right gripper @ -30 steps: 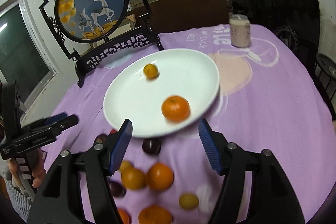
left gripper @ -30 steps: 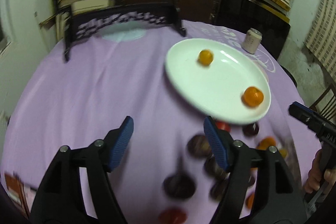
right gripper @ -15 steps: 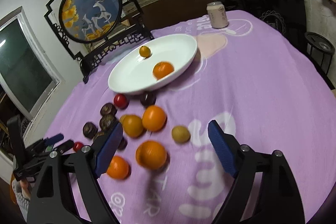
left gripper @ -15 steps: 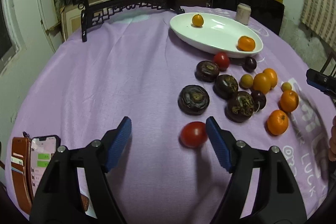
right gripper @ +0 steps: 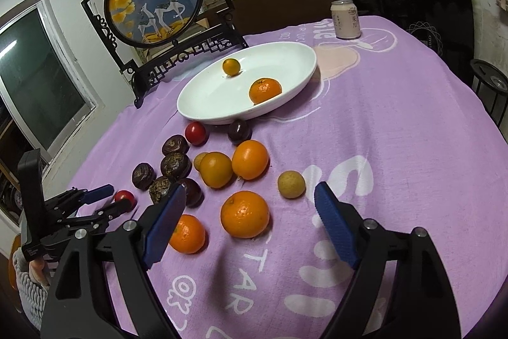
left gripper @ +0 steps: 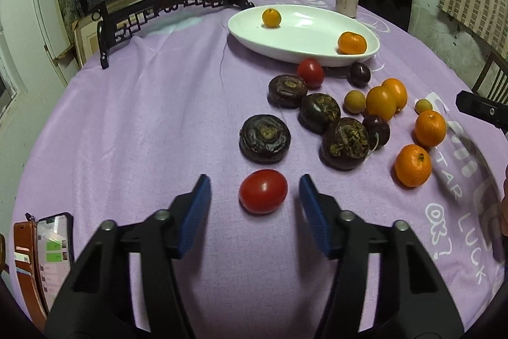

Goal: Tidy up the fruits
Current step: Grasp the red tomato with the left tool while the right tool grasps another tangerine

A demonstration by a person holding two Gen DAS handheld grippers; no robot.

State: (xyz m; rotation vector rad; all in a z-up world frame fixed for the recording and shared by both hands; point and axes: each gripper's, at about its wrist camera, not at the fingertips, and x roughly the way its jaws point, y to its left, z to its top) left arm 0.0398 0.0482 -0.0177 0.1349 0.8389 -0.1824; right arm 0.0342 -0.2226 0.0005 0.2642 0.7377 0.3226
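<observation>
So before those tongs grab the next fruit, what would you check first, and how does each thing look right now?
1. Red tomato sits between the left tongs: ok.
2. Left tongs gripping it: not ok yet; the jaws are closing, with gaps on both sides.
3. Right tongs lined up on an orange: ok; it lies between the open jaws.
4. Room on the white plate: ok; it holds only one mandarin and a small orange fruit.
5. Neighbours clear of the tomato: ok; the nearest dark fruit lies apart from it.
6. Whether the tomato is soft: cannot tell.
</observation>
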